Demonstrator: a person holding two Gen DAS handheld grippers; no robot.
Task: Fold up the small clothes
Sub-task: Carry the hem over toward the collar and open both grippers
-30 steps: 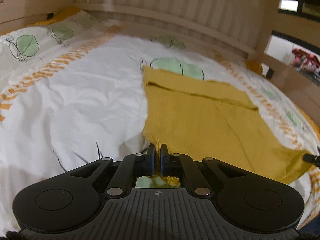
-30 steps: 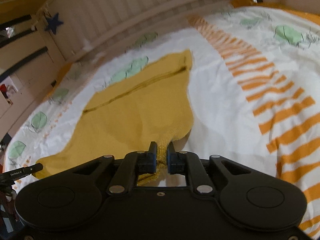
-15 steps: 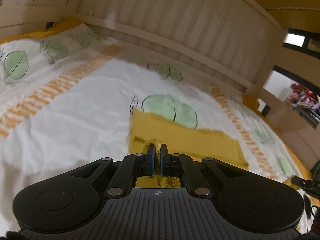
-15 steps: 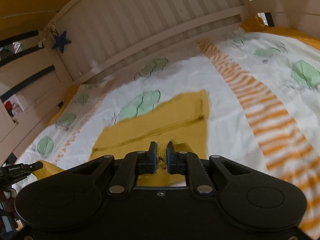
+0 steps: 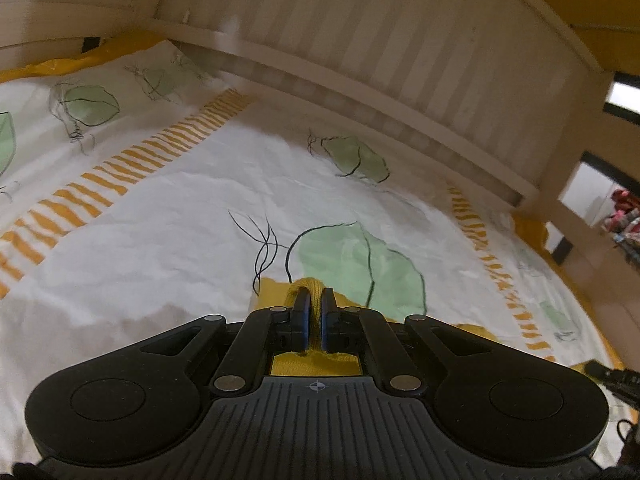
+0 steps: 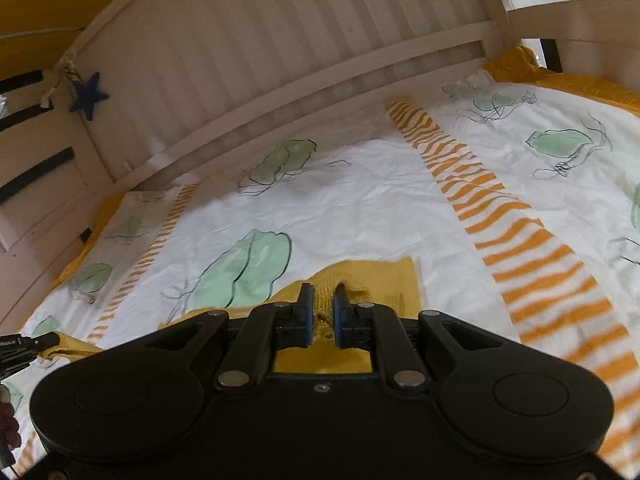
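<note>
A mustard-yellow knit garment [image 6: 384, 280] lies on the bed, mostly hidden under both grippers. My left gripper [image 5: 314, 304] is shut on a bunched edge of the garment [image 5: 310, 286], low over the sheet. My right gripper [image 6: 323, 300] pinches another bunched edge of it between its blue-padded fingers [image 6: 306, 312]. A thin strip of the garment's far edge shows past each gripper. The left gripper's tip [image 6: 24, 346] shows at the left edge of the right wrist view, and the right gripper's tip [image 5: 612, 376] at the right edge of the left wrist view.
The bed sheet [image 5: 180, 220] is white with green leaves and orange stripes [image 6: 500, 216]. A slatted wooden headboard [image 5: 380, 60] runs across the far side. A blue star [image 6: 90, 96] hangs on the frame at left. A yellow blanket edge [image 6: 560, 76] lies at far right.
Both grippers have carried their held edges forward toward the headboard, over the garment. Much less yellow fabric shows ahead of them than a second ago.
</note>
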